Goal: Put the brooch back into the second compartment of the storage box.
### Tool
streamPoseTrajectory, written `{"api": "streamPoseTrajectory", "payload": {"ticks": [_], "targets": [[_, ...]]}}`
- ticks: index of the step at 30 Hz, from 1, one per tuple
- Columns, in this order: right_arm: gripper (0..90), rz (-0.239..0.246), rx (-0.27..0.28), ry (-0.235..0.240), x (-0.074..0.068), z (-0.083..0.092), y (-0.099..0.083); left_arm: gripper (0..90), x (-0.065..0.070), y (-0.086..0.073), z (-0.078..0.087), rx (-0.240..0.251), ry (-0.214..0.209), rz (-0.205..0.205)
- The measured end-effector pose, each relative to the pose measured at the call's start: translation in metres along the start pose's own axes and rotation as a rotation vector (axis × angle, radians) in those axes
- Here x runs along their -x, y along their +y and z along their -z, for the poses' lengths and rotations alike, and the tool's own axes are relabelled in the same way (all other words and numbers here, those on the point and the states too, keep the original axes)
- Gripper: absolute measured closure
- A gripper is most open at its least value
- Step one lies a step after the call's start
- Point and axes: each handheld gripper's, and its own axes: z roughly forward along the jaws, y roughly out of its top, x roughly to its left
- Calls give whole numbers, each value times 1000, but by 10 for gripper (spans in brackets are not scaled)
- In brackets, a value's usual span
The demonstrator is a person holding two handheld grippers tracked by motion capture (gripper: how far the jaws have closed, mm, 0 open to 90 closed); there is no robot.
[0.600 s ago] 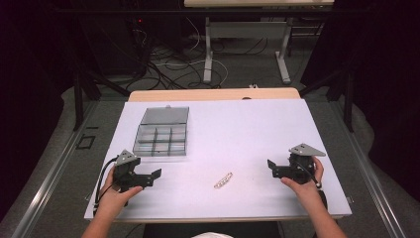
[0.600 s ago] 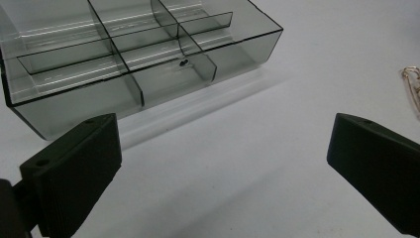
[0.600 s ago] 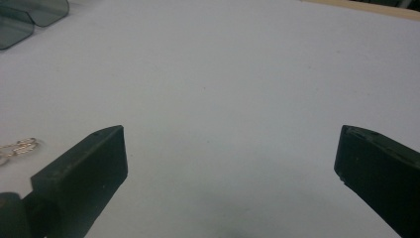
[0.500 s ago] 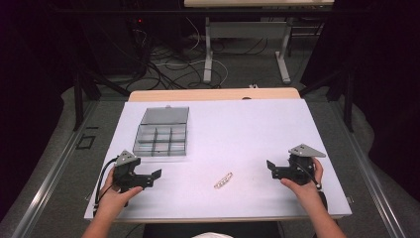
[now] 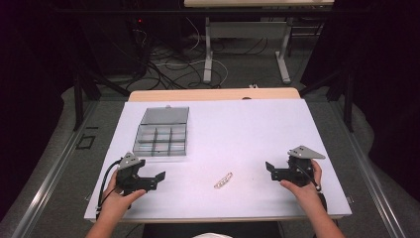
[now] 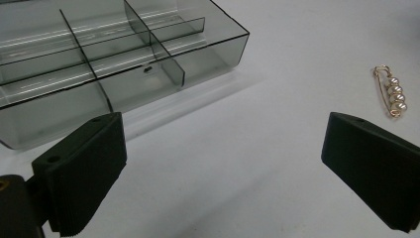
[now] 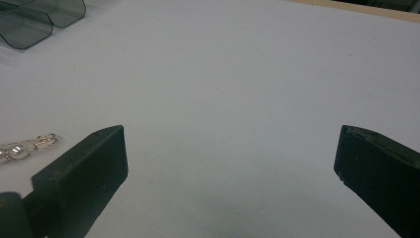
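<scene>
Resting near the table's left front edge, the left gripper (image 5: 159, 176) stands wide open and empty, just this side of the clear, smoky plastic compartment box (image 5: 161, 132). The gold pearl-set brooch (image 5: 223, 180) lies between both tools, its long axis slanting far-right. The right gripper (image 5: 270, 167), equally wide and empty, seems slightly nearer.

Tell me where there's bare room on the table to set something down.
Most of the mat is bare: the whole right half beyond the box, and the strip between box and brooch. It is tighter at the front edge, where the left gripper, brooch and right gripper line up.
</scene>
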Motion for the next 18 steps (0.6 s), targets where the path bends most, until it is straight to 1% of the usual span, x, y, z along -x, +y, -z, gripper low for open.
{"api": "streamPoseTrajectory", "payload": {"ticks": [1,2,3,5,7,8,11,13,14,17,18], "targets": [[0,-2,-1,1,0,-1,-1,38,1,0,-1,2,-7,4],[0,1,0,1,0,-1,-1,41,2,1,-1,-4,-4,-15],[1,1,-5,2,0,-1,-1,44,4,1,-2,-3,-12,-13],[3,2,-1,3,0,-2,-2,51,8,1,-3,-9,-16,-26],[4,9,-10,5,0,-1,-2,70,11,1,-5,-5,-18,-34],[4,9,-10,5,0,-1,-2,70,12,2,-5,-12,-21,-38],[4,13,-2,7,-1,-1,-2,84,17,2,-7,-24,-32,-39],[4,14,-3,7,-1,-1,-2,89,20,3,-8,-32,-47,-34],[4,13,-5,5,-1,-1,-2,90,21,3,-9,-26,-48,-38],[4,8,-10,6,-3,-1,-2,92,24,6,-11,-32,-51,-47],[5,12,-7,6,-3,-1,-2,112,26,7,-12,-37,-50,-40]]}}
